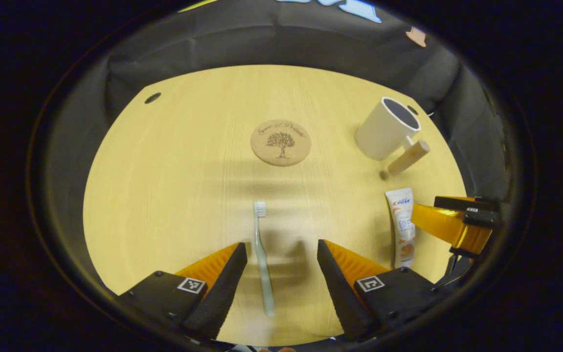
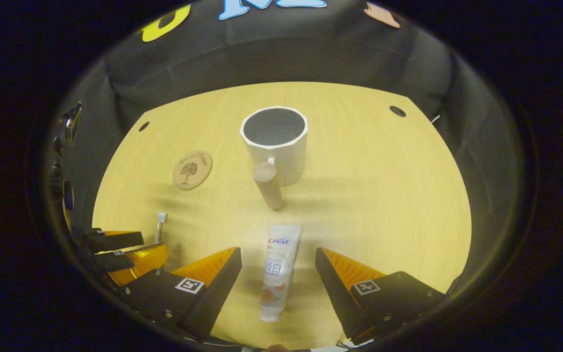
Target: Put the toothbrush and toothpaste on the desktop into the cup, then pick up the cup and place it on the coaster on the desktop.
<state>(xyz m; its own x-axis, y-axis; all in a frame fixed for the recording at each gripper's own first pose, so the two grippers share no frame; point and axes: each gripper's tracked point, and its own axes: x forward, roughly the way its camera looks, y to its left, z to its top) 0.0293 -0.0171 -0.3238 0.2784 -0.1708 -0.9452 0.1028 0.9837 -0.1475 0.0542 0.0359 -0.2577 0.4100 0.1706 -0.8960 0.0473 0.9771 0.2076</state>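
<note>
Toothbrush (image 1: 263, 259) lies flat on the worktop (image 1: 174, 186), long axis running straight between our left gripper (image 1: 281, 274) open jaws; toothpaste (image 2: 277, 271) likewise between our right gripper (image 2: 278, 281) open jaws.

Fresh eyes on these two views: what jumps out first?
Each open gripper straddles its own target: the left gripper has the toothbrush lying flat between its jaws, and the right gripper has the toothpaste between its own. Beyond them on the desktop stand the white cup, upright and empty with its handle toward the right gripper, and the round coaster, bare.
</note>
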